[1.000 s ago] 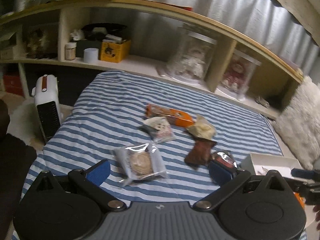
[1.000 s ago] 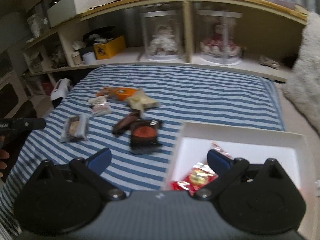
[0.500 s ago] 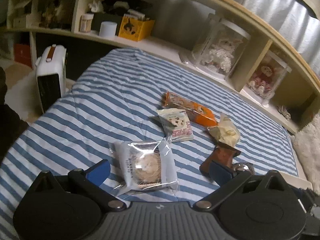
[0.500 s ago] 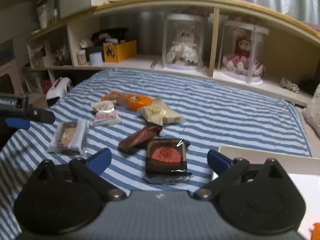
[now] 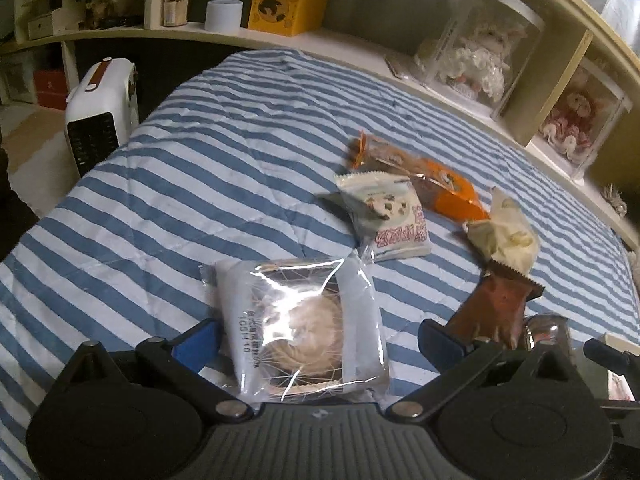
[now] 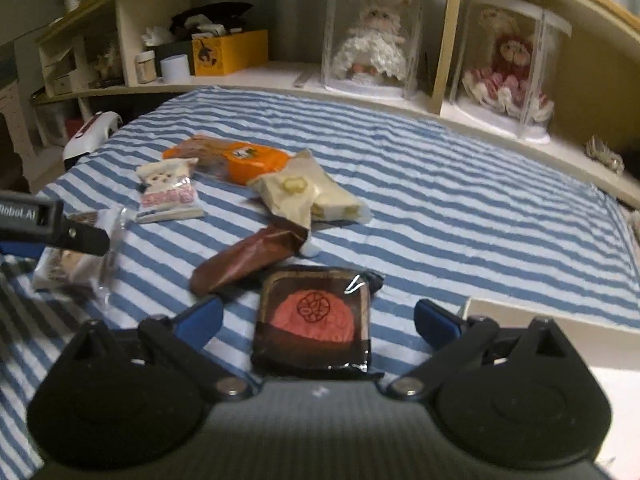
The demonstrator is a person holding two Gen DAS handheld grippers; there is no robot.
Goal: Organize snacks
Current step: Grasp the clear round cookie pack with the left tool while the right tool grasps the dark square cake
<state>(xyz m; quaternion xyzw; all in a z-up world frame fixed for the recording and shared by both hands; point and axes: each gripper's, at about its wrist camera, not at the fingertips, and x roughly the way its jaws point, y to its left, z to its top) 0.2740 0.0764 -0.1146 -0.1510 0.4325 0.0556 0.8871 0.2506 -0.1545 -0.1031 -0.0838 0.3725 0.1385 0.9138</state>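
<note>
Left wrist view shows the left tool (image 5: 316, 338) spread wide around a clear-wrapped cookie packet (image 5: 300, 326) lying on the striped bedspread (image 5: 200, 200); its blue pads flank the packet without pinching it. In the right wrist view, the right tool (image 6: 316, 316) is likewise spread, straddling a dark square pastry packet (image 6: 314, 318) with a pink centre.

A likely slip: the glossy film on both packets looks slick and loose, so a closing pinch may catch only wrapper and let the snack slide, or crush the cookie if squeezed hard. The soft bedspread could also bunch between the pads. A brown wrapper (image 6: 248, 258) lies just beside the pastry packet and might be dragged along.

Only the right wrist view shows the white box rim (image 6: 540, 312) just right of the pastry packet, presumably the destination. Only the left view shows the white heater (image 5: 100, 116) beside the bed plainly.
</note>
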